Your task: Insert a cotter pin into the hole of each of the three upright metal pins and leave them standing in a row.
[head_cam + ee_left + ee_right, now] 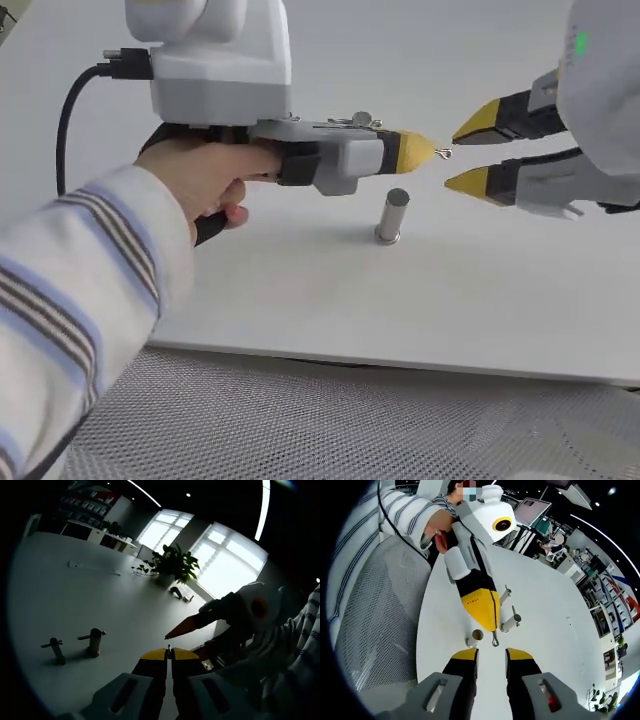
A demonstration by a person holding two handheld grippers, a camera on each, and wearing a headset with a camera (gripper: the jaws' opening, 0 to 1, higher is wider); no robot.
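Probably an open-plan office or lab. Long white desk (75, 595) with a potted plant (172, 565) at its far edge and big bright windows (225, 560) behind. Ceiling strip lights (263, 505). Monitor (532, 510) and more desks beyond, shelving (85, 502) blurry. Grey mesh chair (385, 620) at the near edge.

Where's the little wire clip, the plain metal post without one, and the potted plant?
Small silver wire cotter pin (496, 641): right gripper view, its looped end.
Bare upright metal pin (392, 217): head view, mid-shaft.
Green potted plant (175, 563): left gripper view, its leaves.
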